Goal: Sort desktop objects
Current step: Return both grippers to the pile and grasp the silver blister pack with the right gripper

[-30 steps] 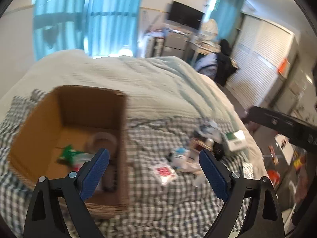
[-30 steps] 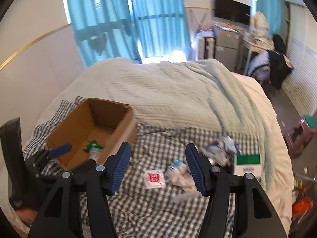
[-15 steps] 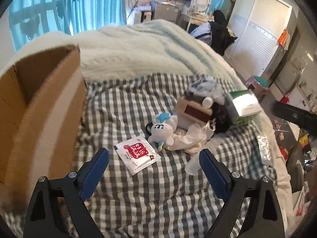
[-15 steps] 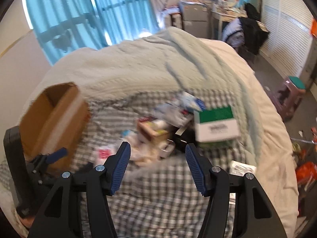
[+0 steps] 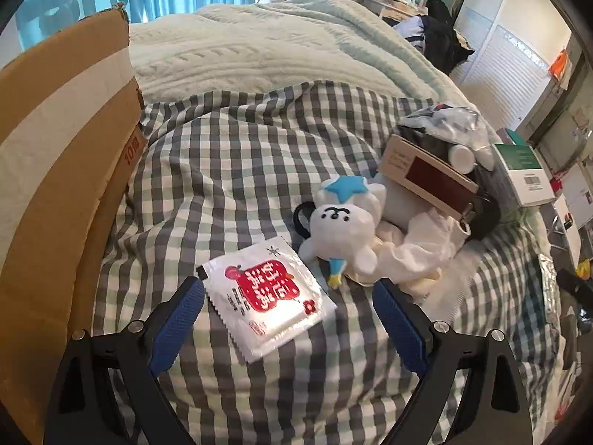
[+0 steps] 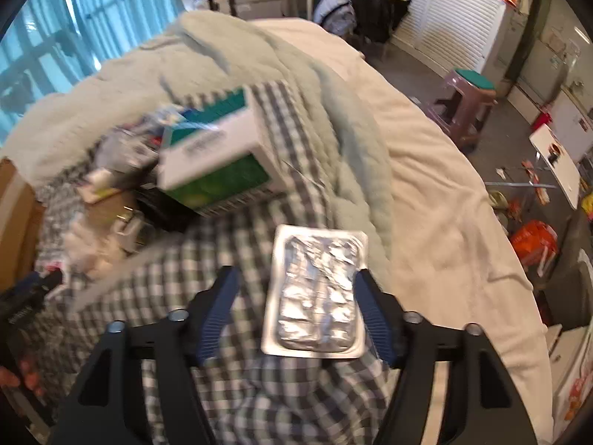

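1. On the left I'm hanging over the red-and-white sachet (image 5: 267, 293), which lies flat on the checked bedspread (image 5: 237, 155) just in front of the plush toy (image 5: 344, 222). It's thin and the cloth is soft, so I reckon the pads may slide over it or pinch a fold of fabric instead.
2. The left gripper (image 5: 289, 296) stands wide open and holds nothing. One pad sits just beside the sachet's near corner; the other is clear of it, close to the crumpled white tissue (image 5: 418, 252).
3. The cardboard box (image 5: 55, 141) stands at the left edge, close by. Swinging across low could clip its wall.
4. On the right I'm lined up on the foil blister pack (image 6: 318, 293), flat on the bedspread near the edge of the bed (image 6: 444, 222) — a clumsy nudge could push it toward that edge.
5. The right gripper (image 6: 294, 306) is opening. The pack lies between the jaws, off-centre toward one pad; I can't tell whether that pad touches it — nothing is gripped
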Demonstrator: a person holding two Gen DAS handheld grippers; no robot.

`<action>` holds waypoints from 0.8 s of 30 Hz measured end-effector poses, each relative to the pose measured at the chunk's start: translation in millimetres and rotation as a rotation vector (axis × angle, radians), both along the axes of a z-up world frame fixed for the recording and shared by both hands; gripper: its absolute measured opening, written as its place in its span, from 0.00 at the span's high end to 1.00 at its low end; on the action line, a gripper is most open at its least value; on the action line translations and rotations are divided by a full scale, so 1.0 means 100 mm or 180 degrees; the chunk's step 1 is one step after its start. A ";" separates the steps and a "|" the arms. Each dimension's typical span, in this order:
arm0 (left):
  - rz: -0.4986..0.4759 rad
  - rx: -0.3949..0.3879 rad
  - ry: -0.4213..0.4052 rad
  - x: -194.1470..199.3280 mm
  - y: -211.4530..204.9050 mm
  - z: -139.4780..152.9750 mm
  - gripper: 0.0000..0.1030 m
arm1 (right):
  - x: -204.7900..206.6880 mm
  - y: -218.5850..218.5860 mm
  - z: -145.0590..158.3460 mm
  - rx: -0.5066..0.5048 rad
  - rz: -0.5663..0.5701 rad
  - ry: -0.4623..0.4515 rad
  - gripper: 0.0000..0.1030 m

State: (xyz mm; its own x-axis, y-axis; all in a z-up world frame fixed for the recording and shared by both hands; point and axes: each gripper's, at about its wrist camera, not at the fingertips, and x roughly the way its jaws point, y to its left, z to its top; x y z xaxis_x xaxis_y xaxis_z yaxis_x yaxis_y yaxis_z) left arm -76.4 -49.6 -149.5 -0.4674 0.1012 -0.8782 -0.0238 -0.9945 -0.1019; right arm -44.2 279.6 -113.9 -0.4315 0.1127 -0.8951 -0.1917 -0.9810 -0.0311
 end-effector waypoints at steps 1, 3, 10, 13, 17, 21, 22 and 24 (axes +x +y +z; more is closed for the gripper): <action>0.0010 -0.0013 -0.0008 -0.01 -0.01 -0.01 0.08 | -0.01 0.03 -0.05 0.0010 -0.0023 -0.0022 0.26; 0.0042 -0.0022 -0.0007 -0.04 -0.03 -0.04 0.08 | -0.05 0.06 -0.14 0.0046 -0.0059 -0.0095 0.20; 0.0037 -0.0077 -0.0006 -0.07 -0.07 -0.08 0.08 | -0.15 0.09 -0.37 0.0067 -0.0024 -0.0255 0.18; 0.0021 -0.0068 0.0010 -0.06 -0.08 -0.06 0.08 | -0.17 0.09 -0.39 0.0099 0.0010 -0.0295 0.20; 0.0024 -0.0033 0.0032 -0.05 -0.11 -0.04 0.08 | -0.12 0.10 -0.34 0.0020 0.0003 -0.0282 0.33; 0.0020 -0.0014 0.0040 -0.03 -0.15 -0.03 0.08 | -0.07 0.06 -0.21 -0.0037 0.0046 -0.0158 0.33; 0.0015 -0.0013 0.0030 -0.03 -0.15 -0.04 0.08 | -0.07 0.04 -0.17 -0.0060 0.0058 -0.0138 0.33; 0.0002 -0.0026 -0.0010 -0.04 -0.14 -0.07 0.08 | -0.08 -0.02 -0.13 -0.0137 0.0098 -0.0110 0.33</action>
State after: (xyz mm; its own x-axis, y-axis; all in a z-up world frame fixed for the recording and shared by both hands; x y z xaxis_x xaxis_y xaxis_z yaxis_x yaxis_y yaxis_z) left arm -80.9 -63.7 -156.5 -0.4648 0.0936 -0.8805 -0.0229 -0.9953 -0.0937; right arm -52.5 277.6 -127.0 -0.4029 0.0608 -0.9132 -0.1608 -0.9870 0.0052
